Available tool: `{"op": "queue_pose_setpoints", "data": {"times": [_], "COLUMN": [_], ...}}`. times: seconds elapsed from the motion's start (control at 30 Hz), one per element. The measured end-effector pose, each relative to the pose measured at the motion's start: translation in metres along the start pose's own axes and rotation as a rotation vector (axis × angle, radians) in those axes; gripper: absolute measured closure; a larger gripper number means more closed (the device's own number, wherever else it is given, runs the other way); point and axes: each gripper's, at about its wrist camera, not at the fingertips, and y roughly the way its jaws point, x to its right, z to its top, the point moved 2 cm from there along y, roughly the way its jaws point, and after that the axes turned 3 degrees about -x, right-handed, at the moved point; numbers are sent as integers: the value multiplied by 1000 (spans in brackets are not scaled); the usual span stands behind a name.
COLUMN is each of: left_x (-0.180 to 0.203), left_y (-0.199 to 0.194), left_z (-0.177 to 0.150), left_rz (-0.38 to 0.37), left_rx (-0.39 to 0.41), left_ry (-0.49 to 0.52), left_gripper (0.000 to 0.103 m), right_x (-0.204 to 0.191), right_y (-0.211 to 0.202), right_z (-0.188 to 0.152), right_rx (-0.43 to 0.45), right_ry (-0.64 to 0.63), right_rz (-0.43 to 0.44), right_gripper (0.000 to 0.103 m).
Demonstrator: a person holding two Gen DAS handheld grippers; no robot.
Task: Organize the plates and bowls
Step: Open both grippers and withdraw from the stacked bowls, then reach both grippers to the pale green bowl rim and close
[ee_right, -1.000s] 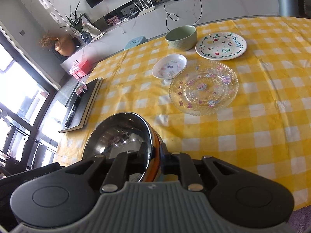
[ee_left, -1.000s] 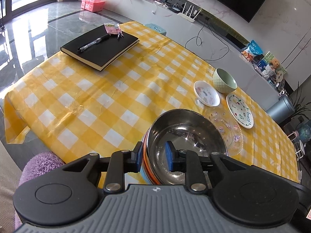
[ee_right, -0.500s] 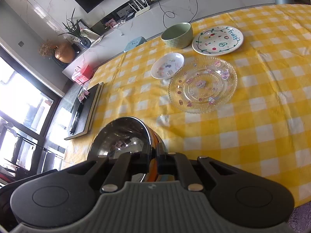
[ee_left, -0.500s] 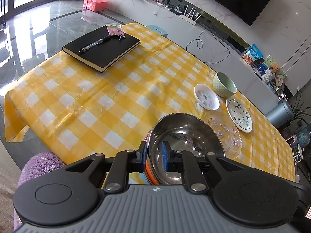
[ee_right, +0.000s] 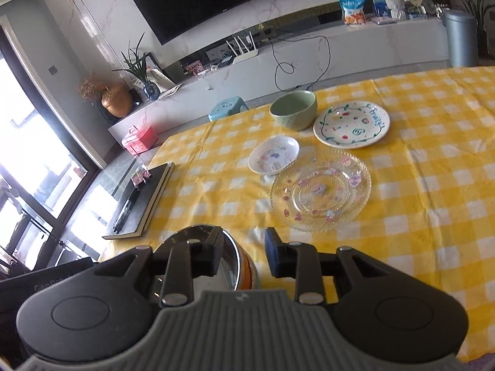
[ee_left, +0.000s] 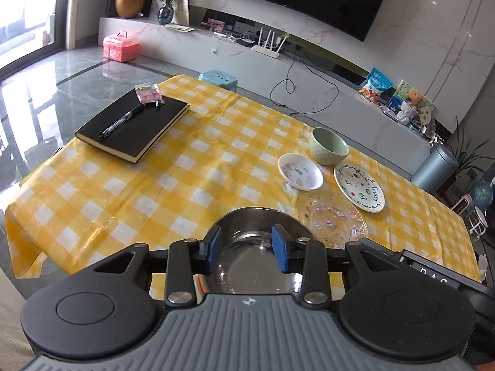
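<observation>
Steel bowl [ee_left: 253,247] sitting on an orange bowl [ee_right: 245,270], at the near edge of the yellow checked cloth [ee_left: 185,170]. Just past the steel bowl, a clear plate [ee_right: 320,190]. Beyond that, a small white dish [ee_right: 273,154], a green bowl [ee_right: 294,109] and a painted plate [ee_right: 351,123], close together. Far from the steel bowl, off to the side, a black book [ee_left: 133,125] with a pen [ee_left: 122,120] on top.

Left gripper [ee_left: 247,249] over the steel bowl, jaws opening, gripping nothing. Right gripper [ee_right: 241,255] at the steel bowl's rim, jaws opening, rim between them but not squeezed.
</observation>
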Motion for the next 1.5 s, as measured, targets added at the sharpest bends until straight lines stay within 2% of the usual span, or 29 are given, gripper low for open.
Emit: {"op": "queue_pose_setpoints", "data": {"times": [0.13,0.4,0.47,0.67,0.9,0.97,1.03,1.23,1.37,1.5], "left_x": [18,52,56,67,92,98,103,118,127,133], "left_y": [6,16,19,34,57,67,78,114,135,156], "left_z": [1,11,15,31,55,63,69,85,107,127], "left_rz": [-26,-36,-39,-25,-25,-35,-46,-21,1,-8], "left_rx": [-3,-1,-3,-30,-62,-81,-105,-146,-121,-99], "left_ry": [46,155,171,201,313,333,351,423,436,434], "left_gripper": [54,42,37,35,27,23,22,22,22,22], "right_x": [12,37,41,52,72,82,93,124,130,131], "right_y": [-10,-14,-13,-7,10,16,20,42,58,78], "right_z": [7,22,27,39,57,62,65,82,100,123], "right_rx": [52,109,117,131,128,113,125,110,151,157], "right_ry": [-11,-7,-7,-31,-6,20,44,65,46,38], "right_rz": [-40,-128,-150,-183,-219,-284,-334,-341,-366,-345], "right_gripper": [56,40,32,16,14,6,6,6,5,5]}}
